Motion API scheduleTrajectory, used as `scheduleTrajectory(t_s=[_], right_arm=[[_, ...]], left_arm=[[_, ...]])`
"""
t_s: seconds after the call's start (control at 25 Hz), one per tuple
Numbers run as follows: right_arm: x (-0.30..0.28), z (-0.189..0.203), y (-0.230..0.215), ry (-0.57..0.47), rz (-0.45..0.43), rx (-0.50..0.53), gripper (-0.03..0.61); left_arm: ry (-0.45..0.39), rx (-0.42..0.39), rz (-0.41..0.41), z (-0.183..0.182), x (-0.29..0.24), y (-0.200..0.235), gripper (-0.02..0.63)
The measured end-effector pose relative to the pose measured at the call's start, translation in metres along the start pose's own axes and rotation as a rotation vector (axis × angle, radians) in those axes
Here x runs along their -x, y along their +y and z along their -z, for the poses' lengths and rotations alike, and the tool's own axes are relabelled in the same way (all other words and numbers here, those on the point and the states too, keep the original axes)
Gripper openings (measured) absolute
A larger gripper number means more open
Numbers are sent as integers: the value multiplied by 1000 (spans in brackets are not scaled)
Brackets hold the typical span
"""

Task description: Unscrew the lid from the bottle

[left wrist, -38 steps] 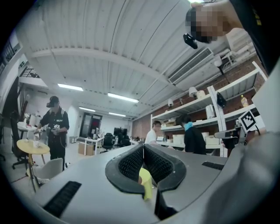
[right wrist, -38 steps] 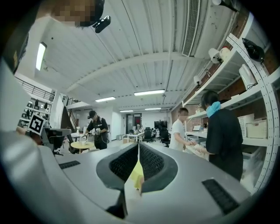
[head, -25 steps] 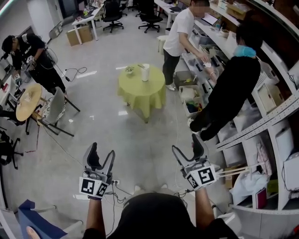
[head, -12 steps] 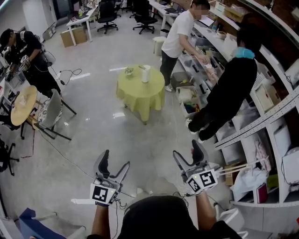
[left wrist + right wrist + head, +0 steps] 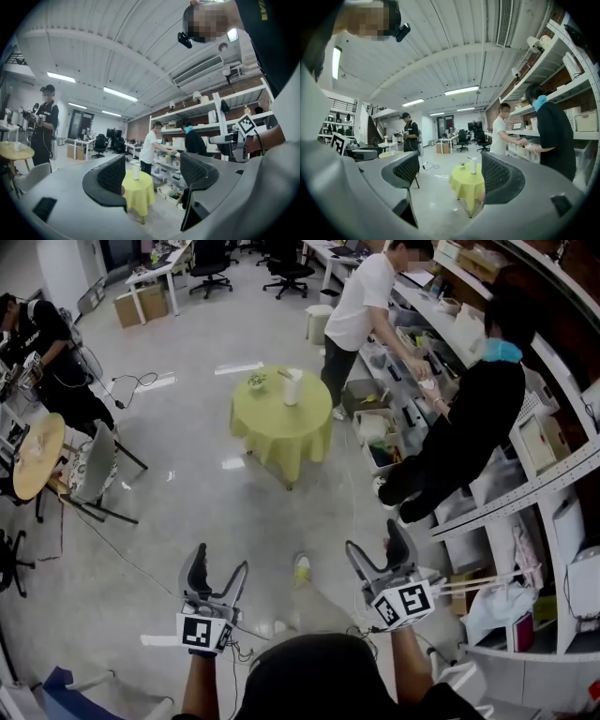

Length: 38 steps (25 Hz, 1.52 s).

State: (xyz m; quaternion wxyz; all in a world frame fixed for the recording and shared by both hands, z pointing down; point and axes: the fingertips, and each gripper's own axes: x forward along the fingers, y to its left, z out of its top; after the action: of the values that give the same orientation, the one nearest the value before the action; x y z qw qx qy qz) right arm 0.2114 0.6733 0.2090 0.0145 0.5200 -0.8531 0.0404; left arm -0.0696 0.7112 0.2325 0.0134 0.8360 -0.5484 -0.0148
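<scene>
Round table with a yellow-green cloth is sitting well ahead of both grippers. The left gripper and right gripper are hanging there with jaws apart, just been opening, nothing between them. The tall white bottle is standing on that table, far out front.

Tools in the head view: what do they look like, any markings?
Both the left tool and right tool have grey curved jaws with dark textured pads. Each carries a white cube printed with black square markers. Forearms are unsleeved.
</scene>
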Motion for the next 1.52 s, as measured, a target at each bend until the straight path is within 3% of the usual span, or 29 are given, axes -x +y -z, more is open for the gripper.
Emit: scheduleTrajectory(t_s=[0.12,0.32,0.68,0.88,1.24,1.52], right_arm=[[-37,5,-26,3,-3,-2,414],[-107,-6,-74,3,-32,23,414],[-213,-33,-150,-9,-101,128,416],[-251,-23,-181,48,-119,80,414],[-348,-10,-210,129,-168,66,414],[-454,2,-243,174,-121,105,413]], left_arm=[[1,-3,-34,2,-48,12,357],[-5,-33,-2,-14,-138,15,351],[70,-55,-16,-9,-272,28,351],[77,-50,-19,-9,-318,33,351],[125,-38,-74,18,-386,92,351],[149,-57,-34,43,-463,168,351]])
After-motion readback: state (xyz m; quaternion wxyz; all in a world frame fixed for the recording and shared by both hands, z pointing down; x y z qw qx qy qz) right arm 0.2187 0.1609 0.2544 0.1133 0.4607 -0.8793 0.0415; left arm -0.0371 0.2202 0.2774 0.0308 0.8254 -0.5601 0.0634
